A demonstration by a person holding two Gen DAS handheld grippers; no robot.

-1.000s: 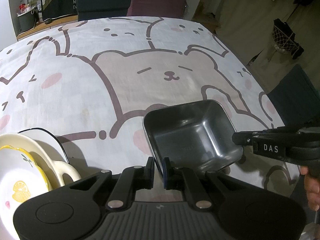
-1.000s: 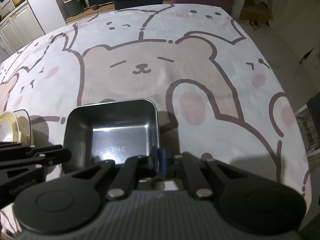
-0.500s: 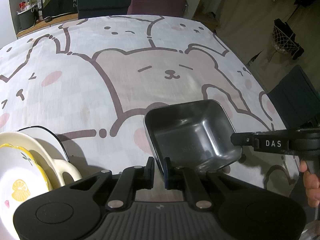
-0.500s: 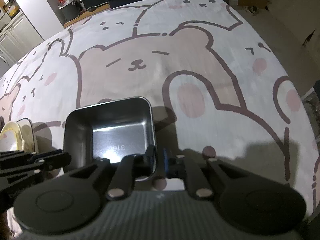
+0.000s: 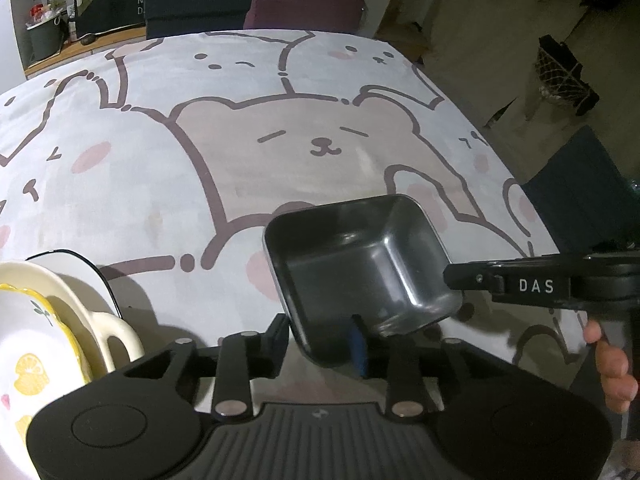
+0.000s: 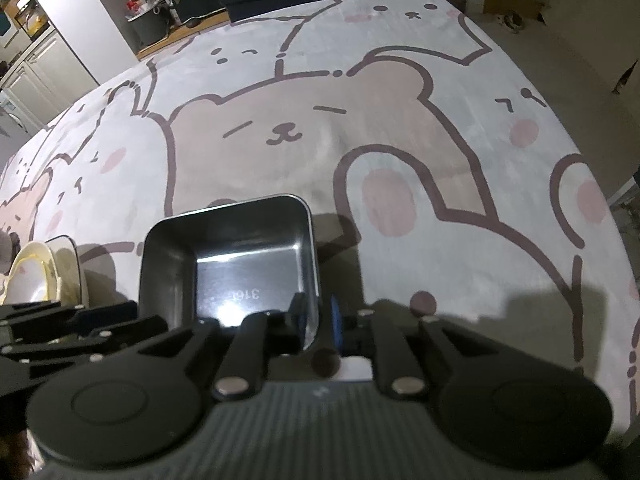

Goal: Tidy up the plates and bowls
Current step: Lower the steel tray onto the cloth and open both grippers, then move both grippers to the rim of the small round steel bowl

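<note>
Steel tray [image 5: 360, 264] on bear cloth [image 5: 240, 152]; left gripper [image 5: 320, 340] & right gripper [image 6: 316, 320] straddle its rim, jaws just been opening, pads apart; crockery stack [image 5: 36, 336] cut off at frame edge.

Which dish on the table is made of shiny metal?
The square steel tray in the middle. The other dishes, stacked at the left edge, are cream ceramic; the top lemon plate is painted.

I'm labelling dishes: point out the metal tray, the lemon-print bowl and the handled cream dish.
metal tray [image 6: 244, 276]: right wrist view, inner floor.
lemon-print bowl [image 5: 32, 344]: left wrist view, inside wall.
handled cream dish [image 5: 120, 334]: left wrist view, its loop handle.
</note>
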